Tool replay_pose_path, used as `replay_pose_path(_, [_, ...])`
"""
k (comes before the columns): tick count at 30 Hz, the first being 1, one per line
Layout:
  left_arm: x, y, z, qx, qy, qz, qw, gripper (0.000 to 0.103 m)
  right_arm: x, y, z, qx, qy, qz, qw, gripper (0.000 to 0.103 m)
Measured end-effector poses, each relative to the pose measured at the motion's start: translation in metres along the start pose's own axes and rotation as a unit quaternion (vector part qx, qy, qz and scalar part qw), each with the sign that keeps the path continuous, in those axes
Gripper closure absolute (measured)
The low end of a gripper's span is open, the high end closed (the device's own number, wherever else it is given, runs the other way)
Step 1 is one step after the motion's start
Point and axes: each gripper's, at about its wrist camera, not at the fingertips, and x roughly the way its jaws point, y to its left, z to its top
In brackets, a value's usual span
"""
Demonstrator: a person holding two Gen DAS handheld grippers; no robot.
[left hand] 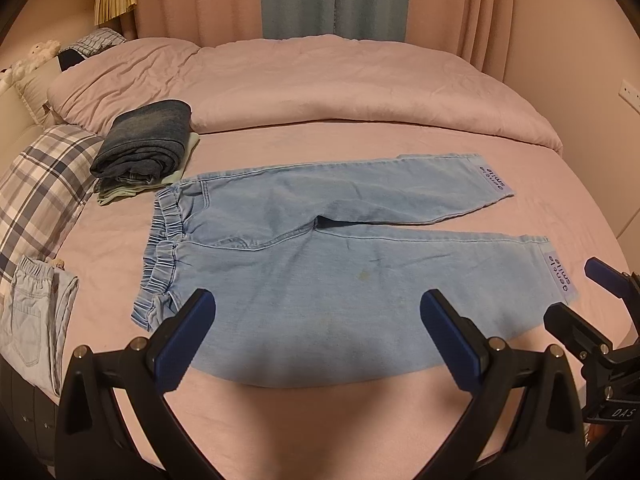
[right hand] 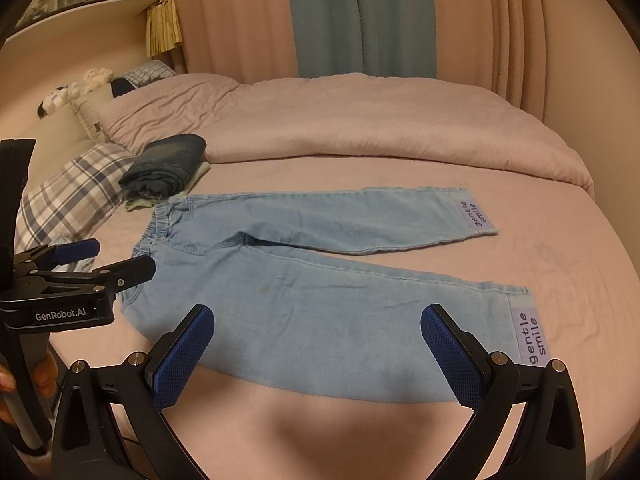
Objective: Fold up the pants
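On the pink bed (left hand: pixel 360 92) the light jeans (left hand: pixel 320 272) lie flat, legs splayed apart. Both claws, left (left hand: pixel 318 336) and right (right hand: pixel 318 344), hang released above the near leg. Pinching one layer could drag the sheet; the waistband (left hand: pixel 164 232) may bunch.

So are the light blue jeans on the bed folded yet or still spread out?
Spread out. The light blue jeans lie flat on the bed, both legs apart at full length, waistband at the left, nothing doubled over.
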Motion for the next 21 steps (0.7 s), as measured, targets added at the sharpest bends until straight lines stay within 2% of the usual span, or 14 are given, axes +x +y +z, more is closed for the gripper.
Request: replay_pose_path(21, [-0.0004, -0.0025, 0.0014, 0.003, 0.002, -0.003, 1.0, 0.0, -0.0015, -0.0023, -0.0012, 0.002, 0.0, 0.0, 1.0, 0.0])
